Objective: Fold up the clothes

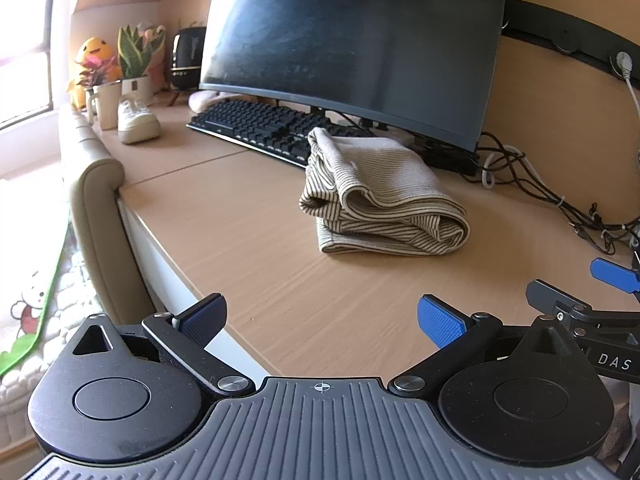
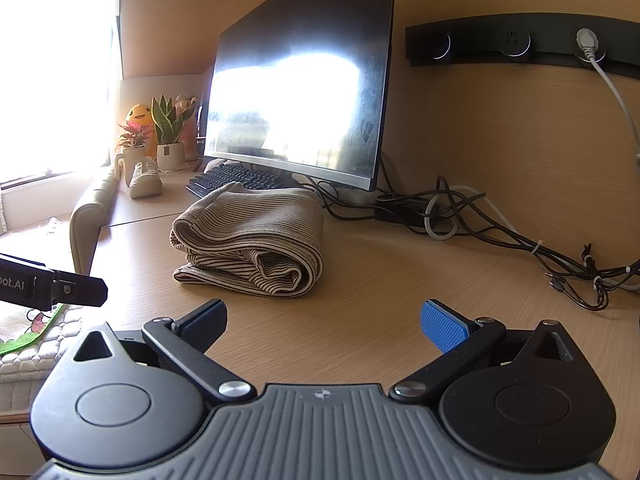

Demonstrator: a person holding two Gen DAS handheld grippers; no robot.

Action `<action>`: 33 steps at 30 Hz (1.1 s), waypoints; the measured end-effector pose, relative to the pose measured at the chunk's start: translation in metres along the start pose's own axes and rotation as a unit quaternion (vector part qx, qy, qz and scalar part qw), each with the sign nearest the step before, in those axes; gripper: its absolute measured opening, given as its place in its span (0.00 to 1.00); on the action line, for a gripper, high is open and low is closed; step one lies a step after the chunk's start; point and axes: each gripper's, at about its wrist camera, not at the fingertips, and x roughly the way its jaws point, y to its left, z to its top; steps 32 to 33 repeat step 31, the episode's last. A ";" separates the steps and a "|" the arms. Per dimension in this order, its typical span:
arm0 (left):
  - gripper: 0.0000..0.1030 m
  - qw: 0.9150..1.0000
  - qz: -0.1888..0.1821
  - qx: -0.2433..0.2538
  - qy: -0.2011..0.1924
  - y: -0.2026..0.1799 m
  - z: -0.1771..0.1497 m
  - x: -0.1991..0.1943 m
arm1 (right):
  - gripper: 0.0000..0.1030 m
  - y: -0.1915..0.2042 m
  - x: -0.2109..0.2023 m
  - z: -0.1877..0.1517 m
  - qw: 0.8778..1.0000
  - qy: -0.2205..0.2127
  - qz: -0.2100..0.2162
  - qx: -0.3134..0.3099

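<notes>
Looking via left wrist: left tongs (image 1: 322, 320) spread apart, empty, hovering over the worktop (image 1: 248, 240) edge. Striped cloth (image 1: 380, 200) sits folded in a loose stack by the keyboard (image 1: 256, 122), well ahead.

Right wrist: right tongs (image 2: 324, 324) also apart, empty; cloth (image 2: 252, 240) near, ahead-left. Fold looks basically done. Next move, if any: tidy the bulging open edge.

each wrist view looks forward and slightly down from low over the near desk (image 1: 256, 240) edge, toward the monitor (image 1: 352, 40). both share the folded striped garment (image 2: 252, 240) at frame centre, keyboard (image 1: 256, 124) behind it, plants upper left.
</notes>
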 end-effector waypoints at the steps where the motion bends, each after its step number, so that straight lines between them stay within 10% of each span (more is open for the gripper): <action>1: 1.00 1.000 -0.001 0.000 0.000 0.000 0.000 0.000 | 1.00 0.000 0.000 0.000 1.000 0.000 0.000 0.000; 33: 1.00 1.000 0.005 0.000 -0.002 0.004 0.009 0.002 | 1.00 0.002 0.000 0.001 1.000 0.006 0.001 -0.009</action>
